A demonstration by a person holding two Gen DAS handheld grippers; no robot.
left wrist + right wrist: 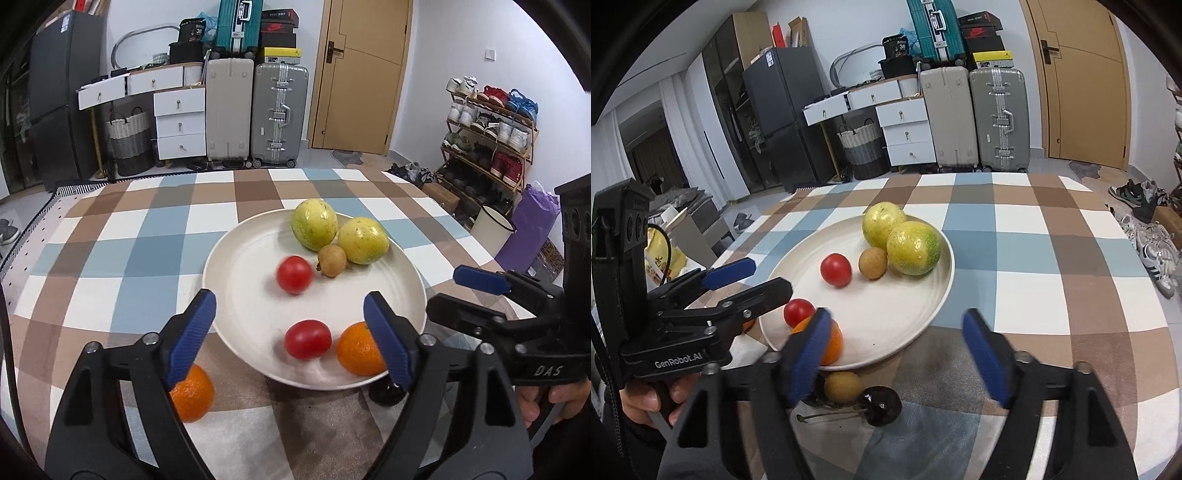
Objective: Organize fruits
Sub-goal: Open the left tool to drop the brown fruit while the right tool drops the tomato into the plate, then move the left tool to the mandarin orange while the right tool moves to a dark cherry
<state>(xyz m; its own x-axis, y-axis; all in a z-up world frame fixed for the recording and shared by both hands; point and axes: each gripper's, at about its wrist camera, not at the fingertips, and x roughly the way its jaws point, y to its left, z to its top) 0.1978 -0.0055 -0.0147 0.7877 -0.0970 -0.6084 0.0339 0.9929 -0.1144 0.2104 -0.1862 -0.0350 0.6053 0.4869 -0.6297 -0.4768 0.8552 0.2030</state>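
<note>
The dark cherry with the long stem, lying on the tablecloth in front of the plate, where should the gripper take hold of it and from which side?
Grip the dark cherry across its round body, not the stem, which trails left along the tablecloth. Come from above and the right, where the cloth is bare: the brown longan sits close on its left. The right gripper is open and looks nearest.

Left claw (pixel 290 328), right claw (pixel 897 350) — both spread wide, empty, tilted down.
</note>
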